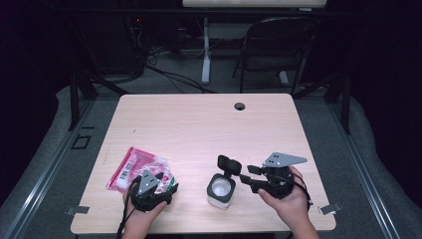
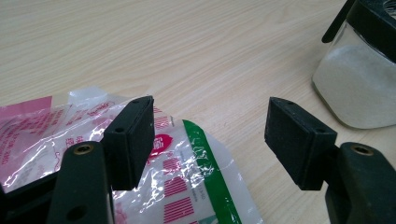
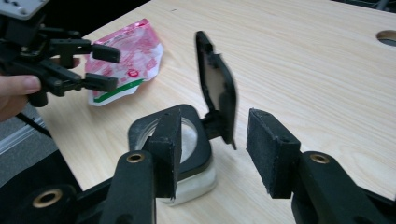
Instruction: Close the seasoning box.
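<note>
Two grippers, both spread, over pouch and jar

Left gripper [image 2: 210, 140]: jaws wide apart, nothing between them but bare wood and a corner of the pink-and-white pouch [image 2: 187, 186]. Its left pad sits over the pouch's crinkled film; its own view cannot settle whether it touches. High view puts this gripper [image 1: 166, 181] over the pouch's [image 1: 132, 167] near end, at the table's [image 1: 199, 119] front left, a hand [image 1: 142, 216] behind it.

Right gripper [image 3: 215, 149]: jaws also wide, holding nothing. Its left pad stands in front of the jar's black collar; the raised flip lid [image 3: 217, 88] rises between the pads, farther off. High view shows the gripper [image 1: 244, 174] just right of the jar [image 1: 221, 190], lid tilted up and back; white contents visible inside. Right gripper view also catches the pouch's green-edged seal [image 3: 116, 91], beside the left gripper's [image 3: 105, 67] jaws.
</note>
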Motion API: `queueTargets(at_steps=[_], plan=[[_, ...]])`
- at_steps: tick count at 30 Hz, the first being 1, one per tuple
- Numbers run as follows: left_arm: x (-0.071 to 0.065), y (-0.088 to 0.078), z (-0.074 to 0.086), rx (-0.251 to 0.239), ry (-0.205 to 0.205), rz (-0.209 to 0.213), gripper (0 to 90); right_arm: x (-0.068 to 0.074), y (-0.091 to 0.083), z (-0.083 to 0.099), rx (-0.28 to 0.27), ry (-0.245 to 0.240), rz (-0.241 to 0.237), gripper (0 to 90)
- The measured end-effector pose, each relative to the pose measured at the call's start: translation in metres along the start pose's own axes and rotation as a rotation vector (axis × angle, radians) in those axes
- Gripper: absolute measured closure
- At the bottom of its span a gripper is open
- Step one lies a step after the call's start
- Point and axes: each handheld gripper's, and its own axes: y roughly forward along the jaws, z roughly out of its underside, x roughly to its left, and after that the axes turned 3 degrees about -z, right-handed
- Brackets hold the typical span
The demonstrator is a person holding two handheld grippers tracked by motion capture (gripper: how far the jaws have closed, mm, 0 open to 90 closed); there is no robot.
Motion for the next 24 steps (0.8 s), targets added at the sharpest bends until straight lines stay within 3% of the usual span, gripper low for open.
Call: queueTargets(at_steps=[8, 11, 14, 19, 24], plan=[[0.005, -0.01, 0.003, -0.009, -0.019, -0.024, 33.9, -0.015, -0.003, -0.002, -0.013, 0.036, 0.025, 57.5], [0.008, -0.013, 0.005, -0.009, -0.03, -0.034, 34.2, -0.021, -0.005, -0.003, -0.004, 0.051, 0.028, 63.1], [0.011, -0.017, 0.007, -0.016, -0.045, -0.047, 34.3, -0.027, -0.004, -0.004, 0.004, 0.069, 0.063, 70.4], [0.015, -0.024, 0.009, -0.016, -0.057, -0.062, 34.4, -0.033, 0.007, -0.002, 0.033, 0.081, 0.125, 77.9], [0.019, -0.027, 0.01, -0.027, -0.066, -0.073, 34.5, -0.038, 0.019, 0.002, 0.048, 0.103, 0.133, 81.1]])
